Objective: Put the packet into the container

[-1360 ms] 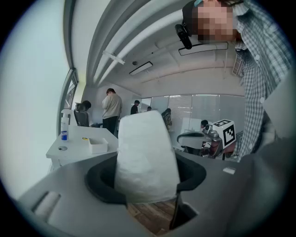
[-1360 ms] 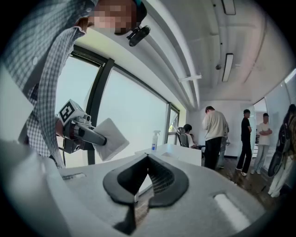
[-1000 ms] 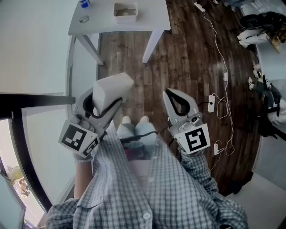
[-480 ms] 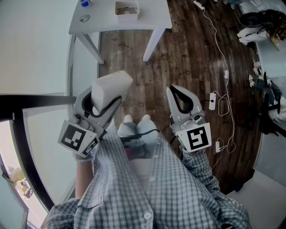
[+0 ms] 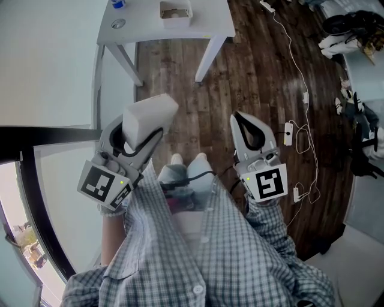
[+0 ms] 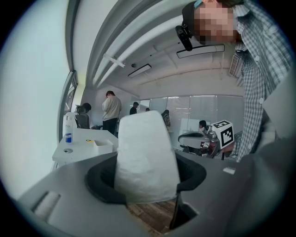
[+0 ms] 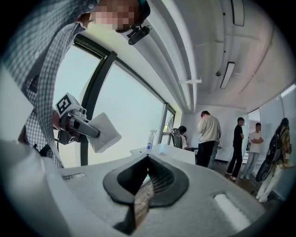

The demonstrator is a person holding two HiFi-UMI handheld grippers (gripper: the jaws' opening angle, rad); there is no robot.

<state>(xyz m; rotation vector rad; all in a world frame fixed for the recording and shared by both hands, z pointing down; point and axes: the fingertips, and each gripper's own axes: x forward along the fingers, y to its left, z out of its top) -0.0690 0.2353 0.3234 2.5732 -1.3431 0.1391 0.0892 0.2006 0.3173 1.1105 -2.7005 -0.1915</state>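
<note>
Both grippers are held out in front of the person over the dark wooden floor [image 5: 240, 72], well apart from the white table [image 5: 210, 24] at the far end, so the task is judged to be at the carrying stage, with the drop not yet made. On that table the small open container [image 5: 175, 12] is seen. The white packet [image 5: 150, 114] is clamped by its near end in the left gripper [image 5: 139, 139], whose jaws are spread wide and pressed on its sides; most of it is left sticking out past them, presumably so that it can be lowered in end first. The right gripper [image 5: 248, 120] is carried idle alongside, jaws closed tip to tip on nothing
</note>
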